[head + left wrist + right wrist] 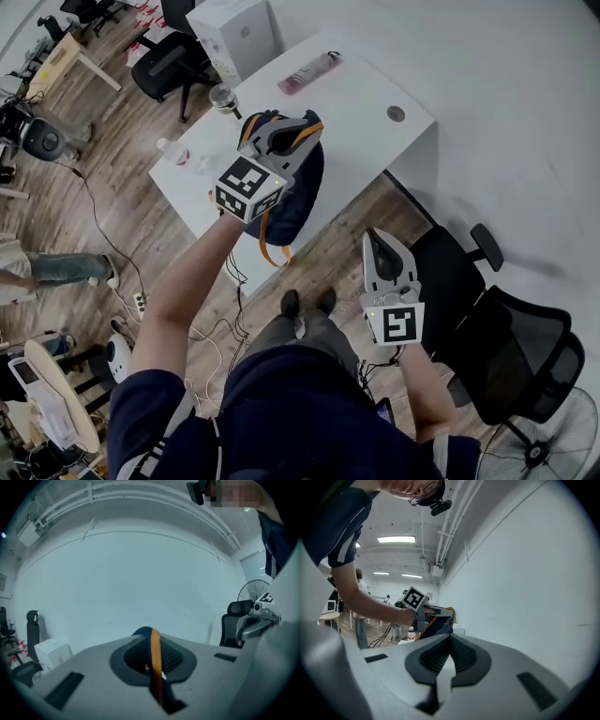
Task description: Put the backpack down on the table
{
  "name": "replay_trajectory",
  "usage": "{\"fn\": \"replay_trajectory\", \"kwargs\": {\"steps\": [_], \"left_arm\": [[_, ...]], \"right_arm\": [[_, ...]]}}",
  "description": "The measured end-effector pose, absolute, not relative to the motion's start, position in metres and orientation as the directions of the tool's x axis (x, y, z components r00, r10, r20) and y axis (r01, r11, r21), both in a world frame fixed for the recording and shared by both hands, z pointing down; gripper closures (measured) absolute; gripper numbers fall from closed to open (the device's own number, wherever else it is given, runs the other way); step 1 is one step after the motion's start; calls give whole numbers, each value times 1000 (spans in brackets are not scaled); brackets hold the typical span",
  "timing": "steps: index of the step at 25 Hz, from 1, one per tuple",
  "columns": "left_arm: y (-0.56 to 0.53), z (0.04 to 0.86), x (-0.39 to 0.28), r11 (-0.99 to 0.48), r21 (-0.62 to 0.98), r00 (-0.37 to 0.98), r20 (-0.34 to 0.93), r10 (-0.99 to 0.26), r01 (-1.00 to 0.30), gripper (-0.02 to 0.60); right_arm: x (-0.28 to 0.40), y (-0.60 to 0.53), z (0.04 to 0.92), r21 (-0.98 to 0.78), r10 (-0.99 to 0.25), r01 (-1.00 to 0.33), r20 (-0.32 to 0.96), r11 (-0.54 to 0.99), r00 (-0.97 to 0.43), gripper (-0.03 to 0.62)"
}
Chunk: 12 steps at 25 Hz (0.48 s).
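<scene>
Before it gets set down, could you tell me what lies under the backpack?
The white table shows around the backpack; the patch directly beneath it is covered, so anything there cannot be seen.

No legible text, label, brand or number on anything here.

In the head view the left claw [286, 131] is covering the top of the backpack [298, 202]. The backpack is hiding the worktop [366, 103] edge beneath it, so whether it is touching the surface is not showing. In the left gripper view the orange strap [155, 667] is disappearing between the closed jaws, and the backpack's body is lying out of sight below. The small red-and-white things [192, 159] on the worktop are showing too small to name. The fan [548, 441] is running off the bottom right corner.
</scene>
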<state>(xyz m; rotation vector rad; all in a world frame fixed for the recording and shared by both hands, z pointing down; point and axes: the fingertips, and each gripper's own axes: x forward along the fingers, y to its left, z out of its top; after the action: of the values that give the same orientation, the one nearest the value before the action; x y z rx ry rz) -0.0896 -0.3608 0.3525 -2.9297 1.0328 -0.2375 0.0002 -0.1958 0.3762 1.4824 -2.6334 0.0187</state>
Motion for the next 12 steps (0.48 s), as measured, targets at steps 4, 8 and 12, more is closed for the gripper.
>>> {"fn": "replay_trajectory", "kwargs": {"steps": [4, 8, 12], "left_arm": [[-376, 367, -74, -787, -78, 772, 158, -615, -611, 565], [-396, 382, -65, -782, -70, 764, 176, -621, -619, 565], [-413, 394, -61, -779, -75, 760, 178, -625, -622, 565]], "right_arm": [[4, -197, 381, 50, -850, -851, 116, 522, -515, 594], [6, -199, 386, 43, -849, -852, 123, 522, -514, 594], [7, -203, 390, 43, -848, -852, 131, 522, -513, 594]]}}
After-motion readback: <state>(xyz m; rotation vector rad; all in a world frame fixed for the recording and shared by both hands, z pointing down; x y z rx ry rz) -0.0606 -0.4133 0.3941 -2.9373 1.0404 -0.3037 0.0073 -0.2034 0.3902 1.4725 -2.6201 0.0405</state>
